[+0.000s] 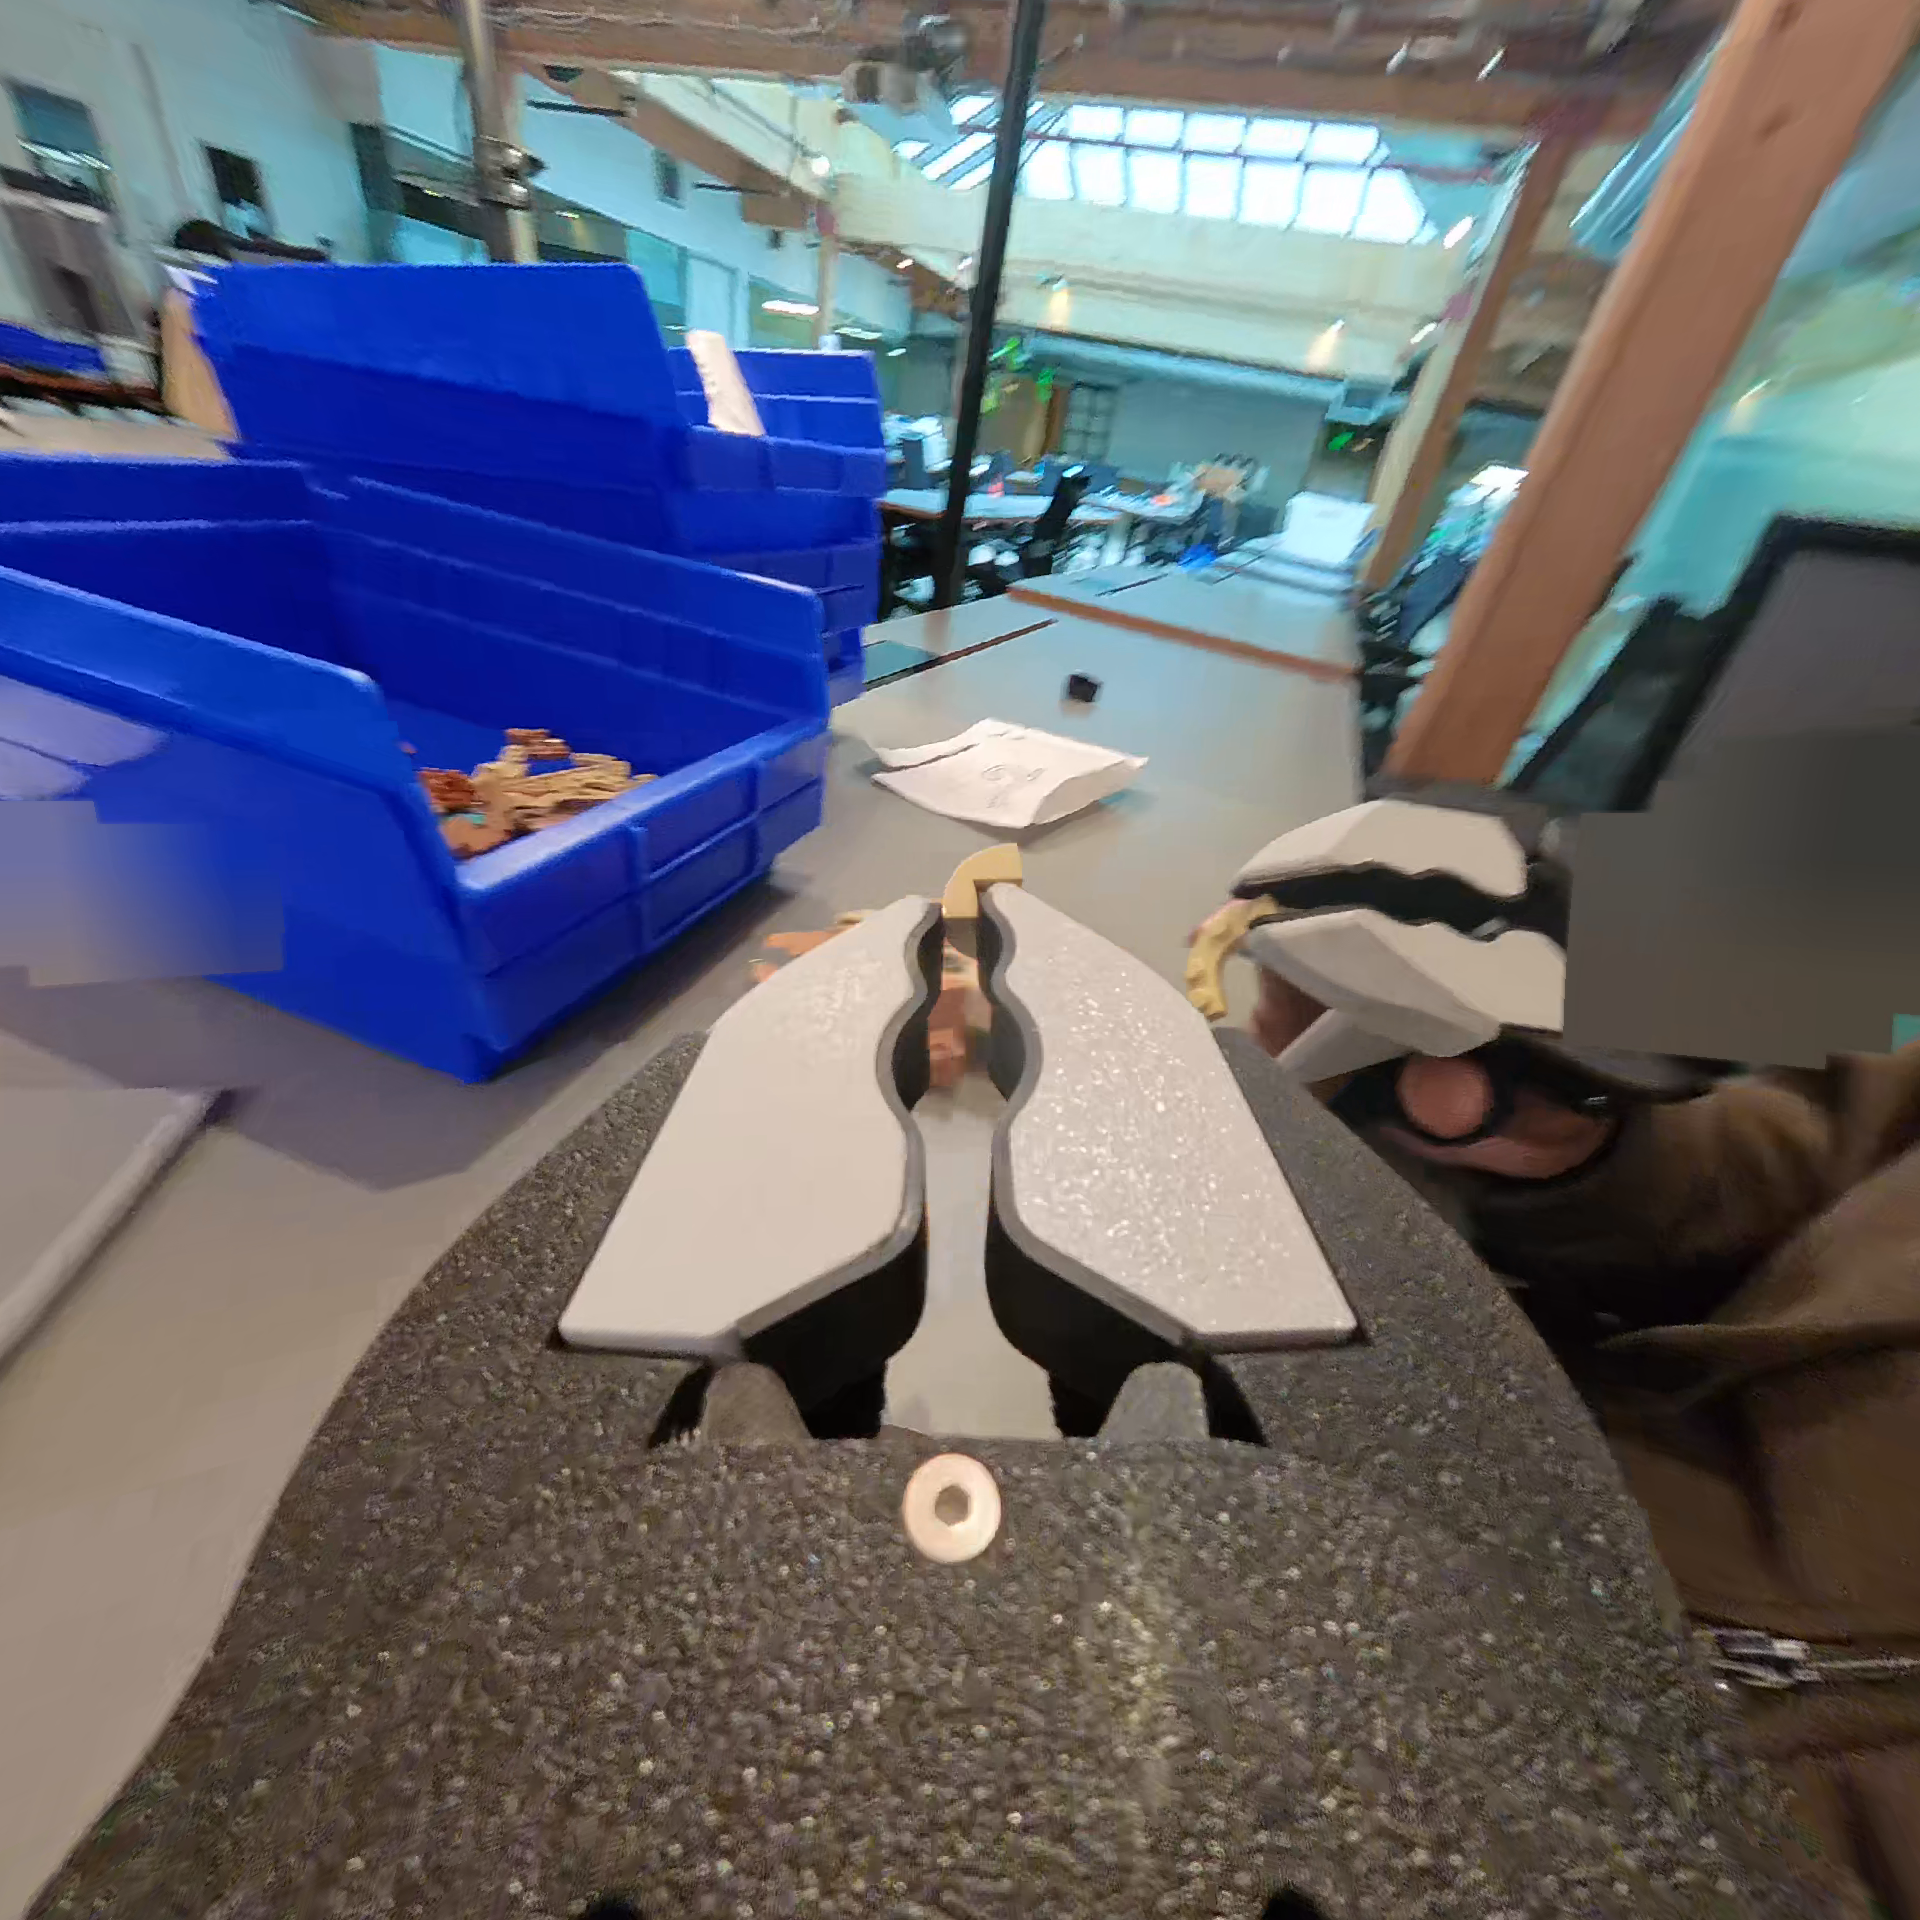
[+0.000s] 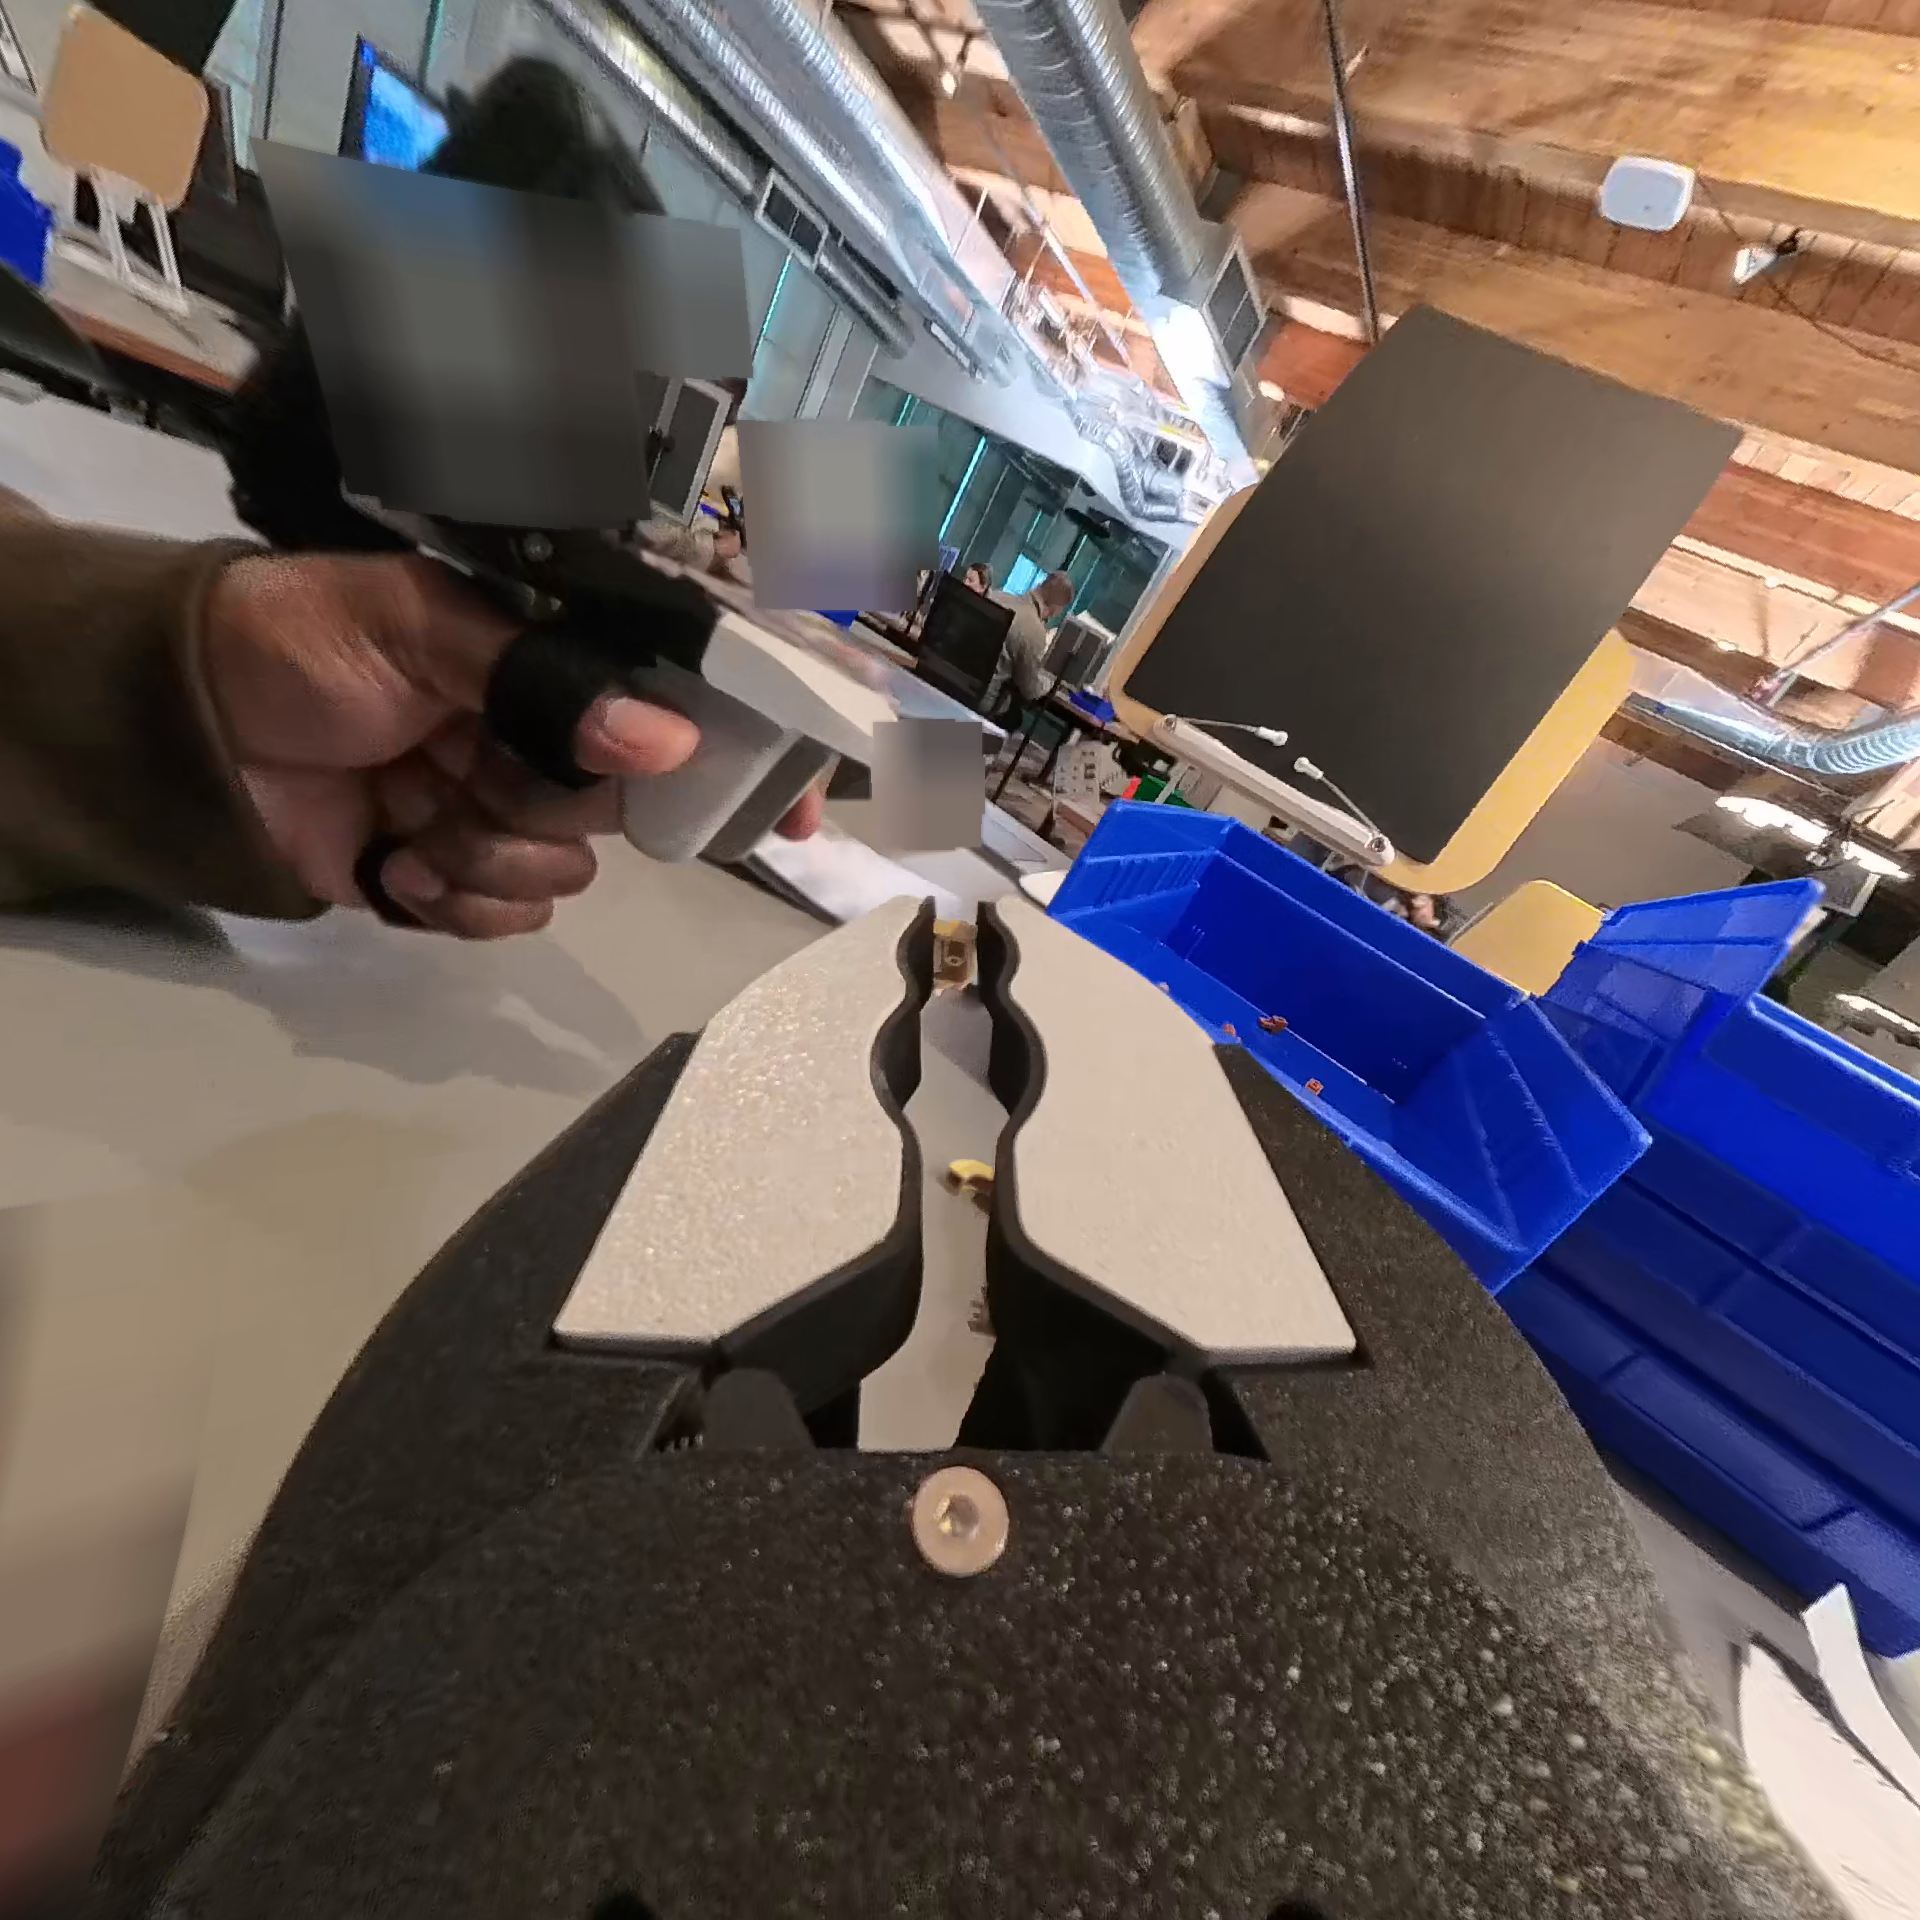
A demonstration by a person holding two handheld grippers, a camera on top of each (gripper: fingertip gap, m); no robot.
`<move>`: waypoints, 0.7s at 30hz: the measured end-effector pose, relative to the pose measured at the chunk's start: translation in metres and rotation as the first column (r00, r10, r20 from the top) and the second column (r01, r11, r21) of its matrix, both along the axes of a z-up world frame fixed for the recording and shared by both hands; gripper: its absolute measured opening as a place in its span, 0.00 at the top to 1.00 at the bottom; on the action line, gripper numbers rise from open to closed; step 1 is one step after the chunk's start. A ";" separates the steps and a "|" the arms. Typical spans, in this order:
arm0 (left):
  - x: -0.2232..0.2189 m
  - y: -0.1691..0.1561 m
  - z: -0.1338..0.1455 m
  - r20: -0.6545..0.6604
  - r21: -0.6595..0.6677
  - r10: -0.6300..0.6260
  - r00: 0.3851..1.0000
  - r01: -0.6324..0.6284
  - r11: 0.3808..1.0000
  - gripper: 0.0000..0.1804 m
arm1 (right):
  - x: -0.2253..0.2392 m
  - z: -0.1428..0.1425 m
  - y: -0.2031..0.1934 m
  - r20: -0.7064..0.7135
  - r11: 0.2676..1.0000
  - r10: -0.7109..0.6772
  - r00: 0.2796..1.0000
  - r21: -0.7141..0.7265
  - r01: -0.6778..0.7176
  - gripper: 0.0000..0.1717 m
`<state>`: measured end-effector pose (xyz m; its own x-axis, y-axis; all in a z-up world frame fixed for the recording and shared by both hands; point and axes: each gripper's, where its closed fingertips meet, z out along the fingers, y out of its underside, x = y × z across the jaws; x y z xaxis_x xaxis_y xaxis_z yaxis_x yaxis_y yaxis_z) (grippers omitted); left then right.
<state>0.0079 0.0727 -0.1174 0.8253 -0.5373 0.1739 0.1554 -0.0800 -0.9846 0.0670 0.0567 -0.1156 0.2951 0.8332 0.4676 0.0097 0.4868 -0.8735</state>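
My left gripper (image 1: 964,914) is shut on a small tan quarter-round brick (image 1: 985,873) that sticks out past its fingertips, held above the grey table (image 1: 1195,748). Brown and tan pieces (image 1: 943,1039) lie on the table under its fingers. My right gripper (image 2: 954,935) is shut on a tan piece (image 2: 951,956). In the left wrist view the right gripper (image 1: 1247,912) shows at the right, and its piece is a curved tan toothed part (image 1: 1214,961). A hand (image 2: 395,727) holds the left gripper at the upper left of the right wrist view.
Stacked blue bins (image 1: 644,842) stand at the left, the nearest holding brown and tan pieces (image 1: 520,784). White paper (image 1: 1008,774) and a small black object (image 1: 1084,686) lie farther off. The bins (image 2: 1455,1081) also show in the right wrist view. A tan bit (image 2: 966,1174) lies on the table. Some 7 centimetres of space lies between my two pairs of fingers.
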 end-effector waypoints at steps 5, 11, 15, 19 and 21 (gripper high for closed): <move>0.004 -0.006 0.008 0.174 -0.004 -0.115 0.978 0.118 0.993 0.97 | 0.012 0.025 -0.005 -0.162 0.999 0.037 0.986 0.032 -0.032 0.95; 0.017 -0.011 0.008 0.115 0.017 -0.157 0.981 0.156 0.988 0.97 | 0.038 0.056 -0.031 -0.346 0.968 0.116 0.931 0.250 -0.027 0.95; 0.022 -0.014 0.011 0.079 0.044 -0.167 0.983 0.164 0.985 0.97 | 0.044 0.059 -0.040 -0.363 0.952 0.162 0.918 0.302 -0.049 0.95; 0.022 -0.012 0.011 0.031 0.053 -0.144 0.989 0.142 0.988 0.97 | 0.046 0.064 -0.031 -0.352 0.957 0.158 0.922 0.285 -0.056 0.95; 0.018 -0.006 0.015 -0.021 0.052 -0.107 0.994 0.108 0.993 0.97 | 0.045 0.068 -0.018 -0.316 0.962 0.146 0.937 0.268 -0.059 0.96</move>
<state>0.0256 0.0665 -0.1028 0.7650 -0.6311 0.1287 0.1313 -0.0430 -0.9904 0.1115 0.0392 -0.0477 0.3878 0.7357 0.5553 -0.3194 0.6724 -0.6677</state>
